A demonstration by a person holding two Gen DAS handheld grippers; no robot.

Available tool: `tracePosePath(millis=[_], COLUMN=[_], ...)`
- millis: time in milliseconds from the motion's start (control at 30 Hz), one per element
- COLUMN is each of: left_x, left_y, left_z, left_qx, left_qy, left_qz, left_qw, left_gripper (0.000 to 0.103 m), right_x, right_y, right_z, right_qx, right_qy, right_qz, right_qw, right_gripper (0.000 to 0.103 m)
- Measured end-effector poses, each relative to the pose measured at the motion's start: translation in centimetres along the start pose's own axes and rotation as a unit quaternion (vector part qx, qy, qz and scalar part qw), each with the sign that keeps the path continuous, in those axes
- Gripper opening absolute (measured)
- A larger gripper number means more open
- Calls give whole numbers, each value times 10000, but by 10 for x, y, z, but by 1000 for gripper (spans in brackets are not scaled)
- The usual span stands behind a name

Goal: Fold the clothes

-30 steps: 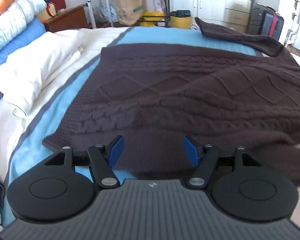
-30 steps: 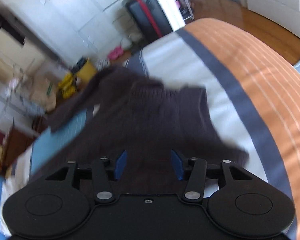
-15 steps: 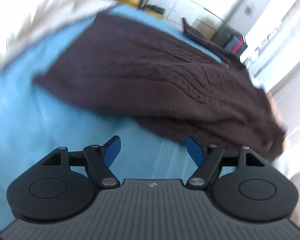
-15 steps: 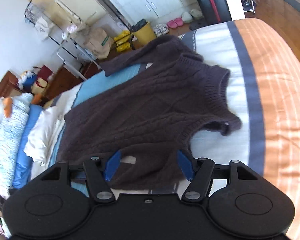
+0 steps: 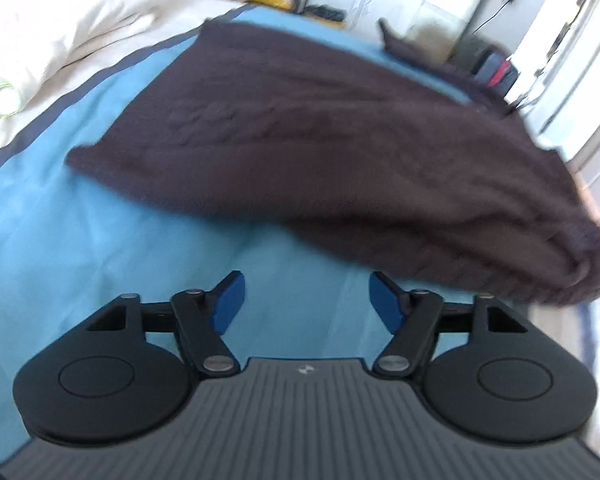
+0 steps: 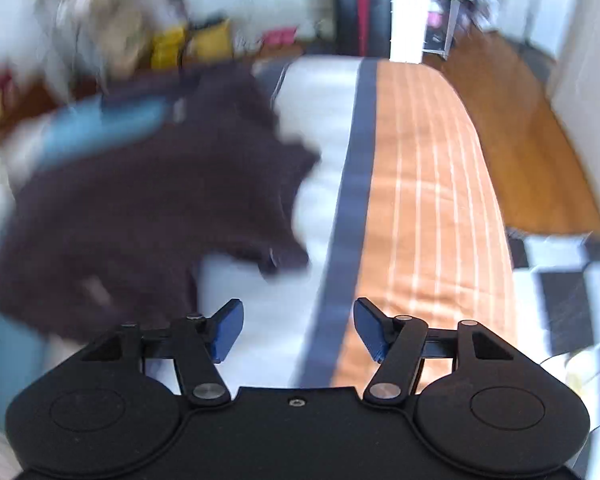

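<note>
Task looked barely begun: left gripper (image 5: 306, 300) was released and empty over the blue sheet (image 5: 100, 248), just short of the hem; the brown sweater (image 5: 320, 140) lay spread on the bed, no fold visible; right gripper (image 6: 298, 332) was released too, beside its right edge. All folds remained.

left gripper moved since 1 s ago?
Yes. The left gripper has backed off the brown sweater: its fingers now sit over bare blue sheet, jaws open.
</note>
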State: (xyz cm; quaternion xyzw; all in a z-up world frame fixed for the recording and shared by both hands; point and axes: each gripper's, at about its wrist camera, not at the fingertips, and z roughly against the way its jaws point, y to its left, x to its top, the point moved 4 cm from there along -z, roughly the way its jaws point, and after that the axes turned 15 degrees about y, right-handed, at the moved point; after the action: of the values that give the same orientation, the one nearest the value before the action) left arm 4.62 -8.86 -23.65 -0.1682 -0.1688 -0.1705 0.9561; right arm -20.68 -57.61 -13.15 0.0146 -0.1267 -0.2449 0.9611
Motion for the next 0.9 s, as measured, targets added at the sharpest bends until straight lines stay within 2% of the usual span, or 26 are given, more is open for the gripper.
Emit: tracePosePath(millis=[100,200,267,300,367,433,500,567,600,633,667,733,800,867,900], left_x=[-3,8,22,29,43,51,47,34,26,19,17,19,22,21,20], left_y=[-8,-20,-25,-25,-27,-34,-37,-34,-29,-24,-20,-17,-16,-18,-16], left_z=[0,-7,-21,-29,-36,-34,-33,-32,-31,-30,-28,-22,-8,12,18], left_qx=[77,97,-24,-41,6,159,379,378,327,273,207,312,497,294,161], left_qy=[14,-29,146,275,302,5,-251,-512,-631,-734,-734,-500,-334,-401,-342], left_qz=[-178,-422,-251,-7,263,65,-125,-88,33,157,284,257,185,152,152], left_qw=[9998,9991,9996,9996,9992,9999,9989,9979,9975,9968,9967,9979,9980,9986,9992], left_gripper=[58,58,58,59,59,59,59,59,59,59,60,59,60,61,62], right_x=[-23,-44,-55,-58,-64,-64,-57,-44,-39,-32,-26,-21,-31,-50,-59], right_y=[16,36,44,47,50,54,61,75,84,89,92,95,105,119,126], right_z=[-35,-52,-65,-72,-84,-95,-104,-111,-114,-115,-113,-90,-51,-30,-19], right_qx=[509,1273,1775,1946,2156,2234,2266,2156,2022,1873,1741,1395,901,-173,-710], right_qy=[-49,-745,-1067,-1145,-1324,-1401,-1440,-1531,-1588,-1610,-1604,-1911,-2374,-2404,-2408], right_qz=[64,-3,-343,-573,-1078,-1515,-1688,-1645,-1621,-1615,-1663,-1820,-1564,-1161,-953], right_qw=[9987,9891,9777,9725,9614,9526,9484,9503,9527,9555,9572,9544,9545,9635,9633], right_gripper=[61,61,62,62,62,64,64,63,57,15,10,9,8,7,7])
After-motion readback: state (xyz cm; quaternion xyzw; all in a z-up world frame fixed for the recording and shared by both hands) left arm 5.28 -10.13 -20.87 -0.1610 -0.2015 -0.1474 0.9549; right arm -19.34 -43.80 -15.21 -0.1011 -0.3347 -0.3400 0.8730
